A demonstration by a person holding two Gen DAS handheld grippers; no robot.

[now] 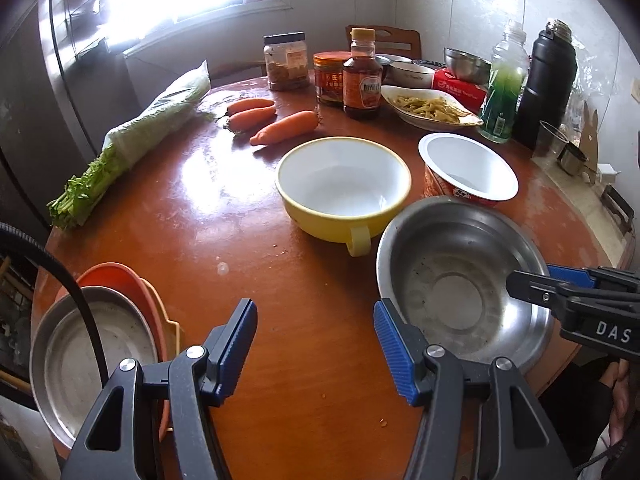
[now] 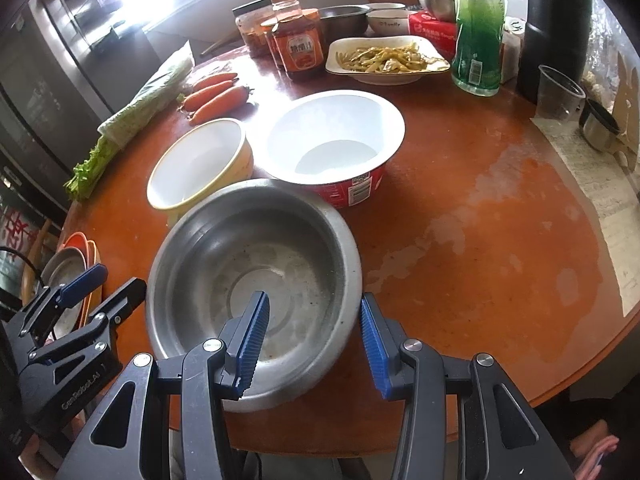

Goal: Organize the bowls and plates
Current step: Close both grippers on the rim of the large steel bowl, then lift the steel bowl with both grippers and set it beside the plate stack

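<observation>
On the bench (image 1: 248, 240), relative to the steel bowl (image 2: 256, 280): handled bowl (image 2: 196, 164) behind-left, paper cup-bowl (image 2: 332, 140) behind-right, carrots (image 2: 214, 94) farther behind, stacked plates (image 2: 74, 264) left at the edge.

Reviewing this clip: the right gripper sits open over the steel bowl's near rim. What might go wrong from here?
1. The right gripper straddles only the near rim of the steel bowl; a thin, slick rim pinch may slip or tip the bowl.
2. The yellow bowl and the red paper bowl sit right against its far side, so tilting or pushing could knock them.
3. The left gripper hovers open close by and could collide.
</observation>
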